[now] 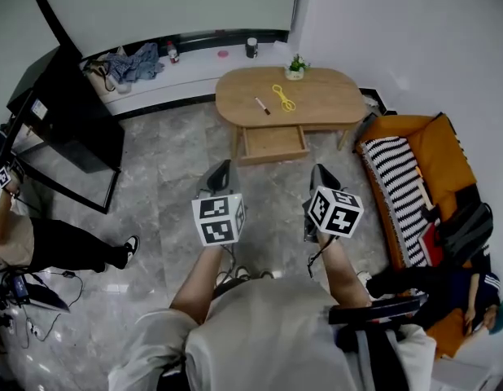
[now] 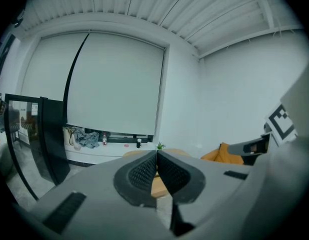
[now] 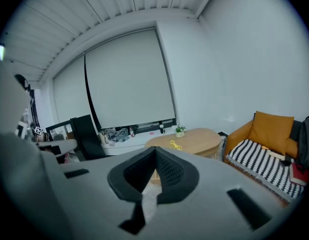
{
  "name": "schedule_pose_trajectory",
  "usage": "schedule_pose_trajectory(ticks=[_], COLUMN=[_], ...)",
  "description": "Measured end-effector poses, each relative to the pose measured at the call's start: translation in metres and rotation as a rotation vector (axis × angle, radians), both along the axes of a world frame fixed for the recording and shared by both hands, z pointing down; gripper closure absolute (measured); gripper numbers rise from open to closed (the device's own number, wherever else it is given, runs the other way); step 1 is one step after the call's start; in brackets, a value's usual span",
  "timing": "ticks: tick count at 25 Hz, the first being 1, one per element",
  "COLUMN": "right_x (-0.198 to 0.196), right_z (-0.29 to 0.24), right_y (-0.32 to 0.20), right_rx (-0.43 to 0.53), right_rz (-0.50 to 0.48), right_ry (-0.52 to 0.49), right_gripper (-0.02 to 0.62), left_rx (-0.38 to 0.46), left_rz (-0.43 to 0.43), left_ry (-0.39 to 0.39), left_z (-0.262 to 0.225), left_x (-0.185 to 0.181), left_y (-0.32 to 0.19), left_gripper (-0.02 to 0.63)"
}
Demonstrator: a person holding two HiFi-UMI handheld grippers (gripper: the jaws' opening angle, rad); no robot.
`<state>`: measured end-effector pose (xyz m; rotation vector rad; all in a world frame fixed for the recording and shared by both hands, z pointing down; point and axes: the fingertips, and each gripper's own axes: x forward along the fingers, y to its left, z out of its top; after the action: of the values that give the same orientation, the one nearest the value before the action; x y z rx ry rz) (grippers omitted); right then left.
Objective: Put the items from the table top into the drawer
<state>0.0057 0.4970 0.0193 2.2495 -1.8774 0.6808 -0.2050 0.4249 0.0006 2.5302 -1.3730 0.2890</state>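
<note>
An oval wooden coffee table [image 1: 317, 104] stands some way ahead of me, with its drawer [image 1: 273, 144] pulled open at the front. On the top lie a yellow cord [image 1: 283, 97] and a pen [image 1: 261, 105]; a small potted plant [image 1: 296, 67] stands at the back edge. My left gripper [image 1: 221, 172] and right gripper [image 1: 322, 174] hang side by side over the floor, well short of the table, both shut and holding nothing. The right gripper view shows the table [image 3: 192, 140] and yellow cord [image 3: 175, 145] beyond the closed jaws.
An orange sofa [image 1: 447, 165] with a striped blanket [image 1: 398, 194] stands to the right, with a person seated on it. A black stand [image 1: 68, 108] is at the left, beside another person [image 1: 40, 239]. Clothes, a bottle and a cup sit on the white ledge [image 1: 186, 59].
</note>
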Motion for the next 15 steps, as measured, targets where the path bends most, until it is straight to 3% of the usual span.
schedule_pose_trajectory(ticks=[9,15], right_x=[-0.011,0.024], right_z=[0.005,0.034], right_y=[-0.041,-0.051], right_rx=[0.016,-0.016], right_rz=[0.017,0.073], right_ry=[-0.009,-0.042], right_gripper=[0.603,0.603], left_rx=[0.025,0.008], left_rz=[0.025,0.034], left_ry=[-0.019,-0.03], left_z=[0.003,0.021], left_x=[-0.008,0.017], left_y=[-0.04,-0.066], left_gripper=[0.595,0.595])
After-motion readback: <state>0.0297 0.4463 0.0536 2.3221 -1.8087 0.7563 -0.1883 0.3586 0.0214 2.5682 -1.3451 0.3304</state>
